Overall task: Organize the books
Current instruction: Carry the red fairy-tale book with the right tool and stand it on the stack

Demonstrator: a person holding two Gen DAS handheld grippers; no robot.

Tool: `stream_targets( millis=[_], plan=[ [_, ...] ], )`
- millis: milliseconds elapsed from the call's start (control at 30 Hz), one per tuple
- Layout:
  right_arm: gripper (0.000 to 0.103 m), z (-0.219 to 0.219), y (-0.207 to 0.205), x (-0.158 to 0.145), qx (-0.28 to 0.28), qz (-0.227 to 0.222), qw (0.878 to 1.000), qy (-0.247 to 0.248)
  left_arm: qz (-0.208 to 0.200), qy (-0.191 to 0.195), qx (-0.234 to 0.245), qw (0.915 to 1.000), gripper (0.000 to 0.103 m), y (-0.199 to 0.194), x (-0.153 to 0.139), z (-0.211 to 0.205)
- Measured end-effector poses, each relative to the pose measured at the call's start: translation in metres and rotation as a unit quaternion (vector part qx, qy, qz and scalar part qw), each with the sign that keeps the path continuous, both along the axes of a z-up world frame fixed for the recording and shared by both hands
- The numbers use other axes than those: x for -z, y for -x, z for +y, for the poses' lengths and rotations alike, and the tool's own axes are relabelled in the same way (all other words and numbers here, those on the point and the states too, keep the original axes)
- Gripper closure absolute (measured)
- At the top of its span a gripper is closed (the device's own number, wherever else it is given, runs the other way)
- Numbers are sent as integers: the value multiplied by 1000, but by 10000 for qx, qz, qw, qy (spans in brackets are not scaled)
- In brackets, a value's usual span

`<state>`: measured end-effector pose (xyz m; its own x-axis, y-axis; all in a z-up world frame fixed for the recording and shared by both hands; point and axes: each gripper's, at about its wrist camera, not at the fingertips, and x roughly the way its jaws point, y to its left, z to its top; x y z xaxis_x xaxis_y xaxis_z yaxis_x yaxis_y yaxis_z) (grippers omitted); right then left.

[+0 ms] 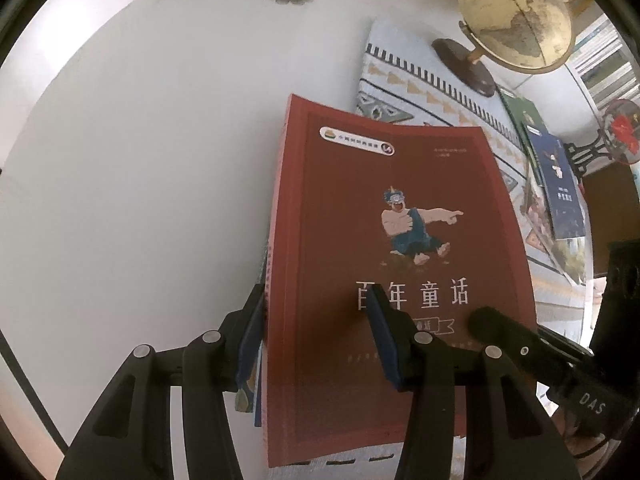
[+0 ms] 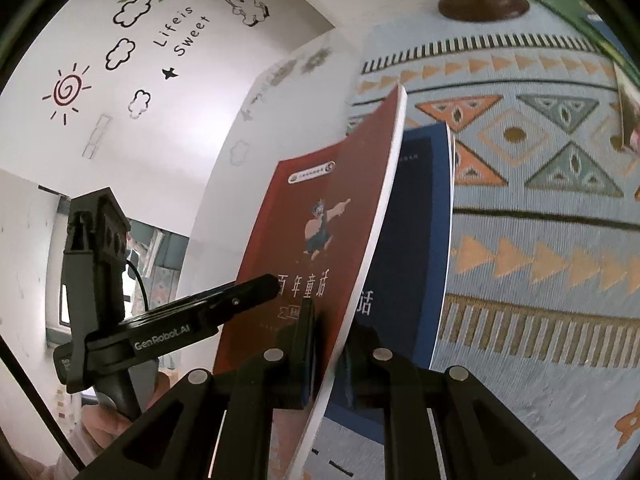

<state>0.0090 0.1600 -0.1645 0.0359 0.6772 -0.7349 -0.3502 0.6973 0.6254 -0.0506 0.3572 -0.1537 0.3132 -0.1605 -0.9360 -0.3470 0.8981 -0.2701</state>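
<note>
Red book (image 1: 400, 264) upright, clamped between left fingers (image 1: 256, 320) and between right fingers (image 2: 304, 344).

Right gripper (image 2: 326, 364) clamps red book (image 2: 316, 240); blue book (image 2: 408, 248) behind

Antique-style beige globe (image 1: 516, 12) on a dark brown round wooden base (image 1: 466, 66), standing on a pale blue woven cloth (image 2: 540, 216) patterned with orange and teal triangles. Behind, a white wall (image 2: 160, 92) with drawn clouds, a red spiral sun and lettering. Far right, a red round ornament (image 1: 622, 130), perhaps a fan.
</note>
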Motion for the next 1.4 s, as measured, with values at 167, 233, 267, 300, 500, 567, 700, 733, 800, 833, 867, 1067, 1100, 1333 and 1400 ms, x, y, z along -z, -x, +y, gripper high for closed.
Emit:
stream_targets(
  millis=[167, 233, 267, 300, 500, 567, 700, 733, 800, 833, 867, 1067, 1100, 1333, 1400],
  plan=[
    [91, 2, 3, 4, 61, 42, 9999, 86, 36, -34, -32, 10000, 57, -1, 2, -1],
    [91, 2, 4, 9, 164, 138, 9997, 121, 30, -80, -24, 10000, 57, -3, 1, -2],
    [91, 2, 4, 12, 196, 208, 9995, 132, 26, -95, -17, 10000, 57, -4, 1, -2],
    [91, 2, 5, 13, 219, 248, 9993, 145, 30, -99, -1, 9999, 57, -5, 1, -3],
    [89, 4, 9, 18, 263, 323, 9987, 293, 63, -99, 18, 9999, 55, -5, 4, -4],
    [89, 3, 8, 19, 285, 340, 9986, 292, 76, -113, 23, 9999, 55, -5, 4, -5],
    [88, 0, 7, 20, 356, 365, 9981, 344, 81, -111, -48, 9999, 55, -4, 4, -3],
    [87, 1, 7, 20, 368, 375, 9980, 350, 74, -87, -103, 9999, 55, -4, 4, -2],
    [87, -1, 8, 19, 383, 363, 9980, 356, 76, -66, -178, 9998, 55, -3, 5, 1],
    [87, -1, 8, 18, 382, 355, 9980, 351, 71, -78, -196, 9998, 54, -3, 4, 1],
    [87, -1, 8, 17, 374, 349, 9981, 348, 68, -134, -220, 9996, 53, -2, 3, 1],
    [87, -9, 10, 9, 404, 214, 9980, 447, 64, -363, -221, 9991, 53, -3, -2, -2],
    [87, -12, 10, 8, 440, 197, 9976, 487, 69, -383, -226, 9990, 53, -3, -3, -3],
    [87, -45, 6, 6, 715, 343, 9959, 425, 168, -654, -188, 9975, 53, -3, -4, -14],
    [87, -49, 9, 2, 653, 210, 9966, 467, 150, -712, -208, 9971, 53, -3, -8, -16]
  ],
)
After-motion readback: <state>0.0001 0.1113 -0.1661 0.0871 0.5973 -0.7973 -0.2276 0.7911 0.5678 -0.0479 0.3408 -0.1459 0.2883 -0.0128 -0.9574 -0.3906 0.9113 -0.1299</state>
